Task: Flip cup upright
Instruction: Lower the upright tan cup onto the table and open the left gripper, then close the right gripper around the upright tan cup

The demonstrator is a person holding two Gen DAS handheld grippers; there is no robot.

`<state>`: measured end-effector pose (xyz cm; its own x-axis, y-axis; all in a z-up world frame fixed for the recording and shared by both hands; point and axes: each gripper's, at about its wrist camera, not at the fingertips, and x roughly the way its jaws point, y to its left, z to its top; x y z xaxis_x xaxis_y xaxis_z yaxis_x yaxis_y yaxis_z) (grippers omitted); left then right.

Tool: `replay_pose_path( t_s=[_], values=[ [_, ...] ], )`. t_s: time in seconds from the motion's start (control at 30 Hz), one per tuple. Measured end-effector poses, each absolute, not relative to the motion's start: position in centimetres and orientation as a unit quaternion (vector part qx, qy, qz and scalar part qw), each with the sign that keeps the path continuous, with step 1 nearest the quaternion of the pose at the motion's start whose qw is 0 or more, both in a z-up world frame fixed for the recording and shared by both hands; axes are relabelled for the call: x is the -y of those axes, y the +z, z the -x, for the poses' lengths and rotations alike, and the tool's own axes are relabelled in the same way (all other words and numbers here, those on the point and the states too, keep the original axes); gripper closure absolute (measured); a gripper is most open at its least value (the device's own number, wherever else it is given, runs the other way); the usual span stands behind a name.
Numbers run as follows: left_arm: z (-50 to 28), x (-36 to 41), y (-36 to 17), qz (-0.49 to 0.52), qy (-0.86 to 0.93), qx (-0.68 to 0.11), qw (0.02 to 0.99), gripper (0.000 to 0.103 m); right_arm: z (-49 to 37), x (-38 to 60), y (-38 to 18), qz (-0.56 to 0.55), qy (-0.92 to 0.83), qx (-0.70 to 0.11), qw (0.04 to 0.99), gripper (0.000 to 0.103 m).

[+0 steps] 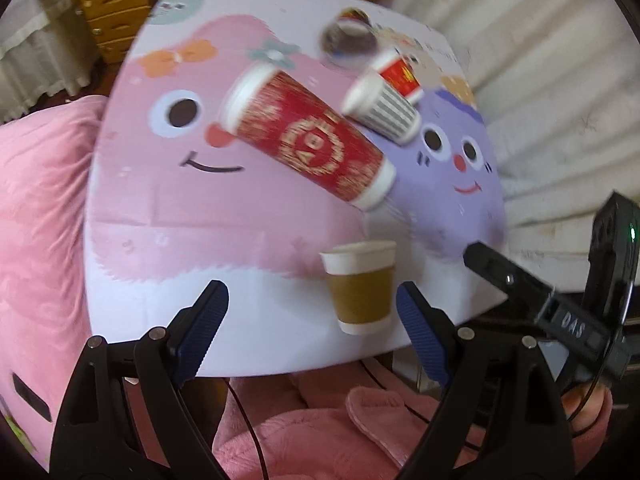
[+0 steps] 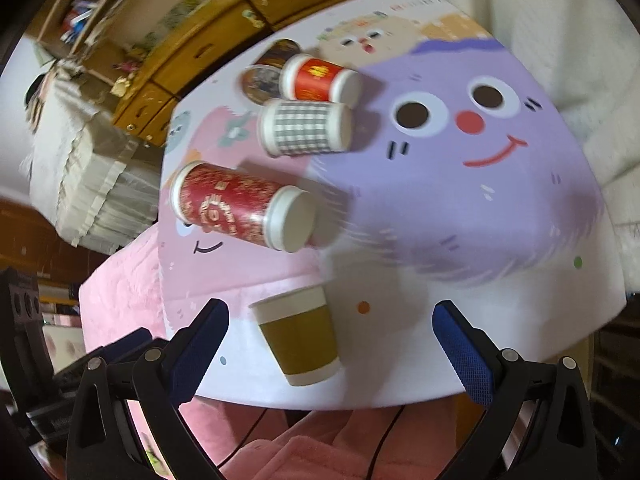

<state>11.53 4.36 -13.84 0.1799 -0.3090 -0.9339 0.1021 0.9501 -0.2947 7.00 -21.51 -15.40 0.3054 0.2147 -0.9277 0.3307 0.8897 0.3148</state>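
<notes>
A brown paper cup (image 1: 360, 286) stands upright near the table's front edge; it also shows in the right wrist view (image 2: 298, 336). A tall red cup with gold print (image 1: 310, 140) (image 2: 240, 206) lies on its side mid-table. A grey checked cup (image 1: 380, 108) (image 2: 306, 128), a small red cup (image 1: 402, 72) (image 2: 320, 80) and a dark cup (image 1: 348, 38) (image 2: 266, 72) lie on their sides behind it. My left gripper (image 1: 312, 326) is open and empty, before the front edge, by the brown cup. My right gripper (image 2: 330, 344) is open and empty, with the brown cup between its fingers' line.
The table (image 1: 240, 240) has a pink and purple cartoon cover. A pink blanket (image 1: 36, 220) lies left and below the front edge. Wooden drawers (image 2: 208, 48) stand behind the table. The right gripper's body (image 1: 560, 300) shows at the right of the left wrist view.
</notes>
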Motion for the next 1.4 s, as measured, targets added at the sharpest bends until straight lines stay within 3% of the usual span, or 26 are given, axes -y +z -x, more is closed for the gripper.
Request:
replay_pose_path(
  t_s=[0.3, 0.83, 1.3, 1.33, 1.4],
  values=[
    [-9.6, -7.6, -14.0, 0.106, -0.131, -0.581, 0.797, 0.019, -6.2, 16.8, -16.4, -0.172, -0.010, -0.553, 0.815, 0.000],
    [-9.6, -11.2, -14.7, 0.076, -0.101, -0.588, 0.799, 0.019, -10.2, 11.6, -23.9, -0.100, -0.021, -0.655, 0.748, 0.000],
    [-11.3, -11.9, -15.9, 0.071, -0.095, -0.606, 0.787, 0.019, -13.1, 12.9, -27.7, -0.132, -0.037, -0.693, 0.708, 0.004],
    [-11.4, -11.9, -16.0, 0.070, -0.096, -0.607, 0.786, 0.019, -13.1, 12.9, -27.8, -0.131, -0.036, -0.694, 0.707, 0.009],
    [-11.5, -11.8, -16.2, 0.071, -0.098, -0.609, 0.784, 0.019, -13.1, 12.9, -28.0, -0.135, -0.024, -0.697, 0.704, 0.032]
  ],
)
